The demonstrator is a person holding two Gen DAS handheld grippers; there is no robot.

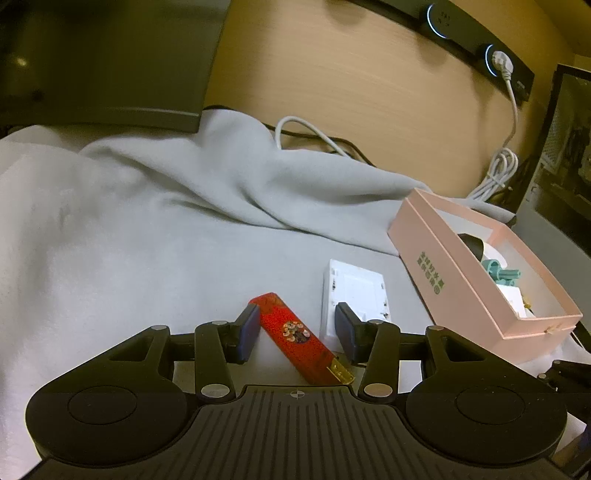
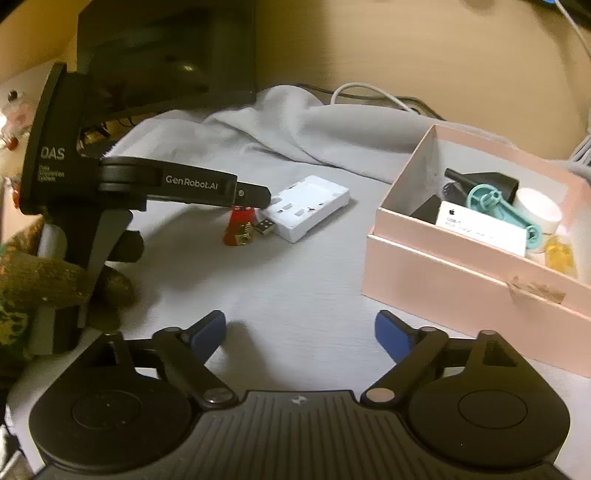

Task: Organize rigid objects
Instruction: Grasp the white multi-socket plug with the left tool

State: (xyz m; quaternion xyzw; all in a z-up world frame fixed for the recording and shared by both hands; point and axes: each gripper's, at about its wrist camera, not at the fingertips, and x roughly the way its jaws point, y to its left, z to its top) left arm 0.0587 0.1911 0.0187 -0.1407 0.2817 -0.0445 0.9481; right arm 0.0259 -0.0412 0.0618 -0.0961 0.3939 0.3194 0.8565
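Observation:
A red patterned case with a gold end (image 1: 295,334) lies slantwise on the grey cloth between the half-open jaws of my left gripper (image 1: 298,310). Its far end sits close to the left pad (image 1: 248,332), and I see no squeeze on it. From the right wrist view the left gripper (image 2: 258,197) hovers over the red case (image 2: 238,229), with a small silver USB plug (image 2: 264,227) beside it. A white plastic plate (image 1: 354,284) (image 2: 310,206) lies just beyond. My right gripper (image 2: 301,317) is open wide and empty, left of the pink box (image 2: 424,273) (image 1: 443,258).
The pink box holds a teal plastic part (image 2: 491,203), a white card (image 2: 480,225), a black funnel (image 2: 480,181) and a white roll (image 2: 539,210). A dark monitor base (image 1: 103,74), a white cable (image 1: 502,162) and a power strip (image 1: 461,33) are behind. A camouflage sleeve (image 2: 22,288) is at left.

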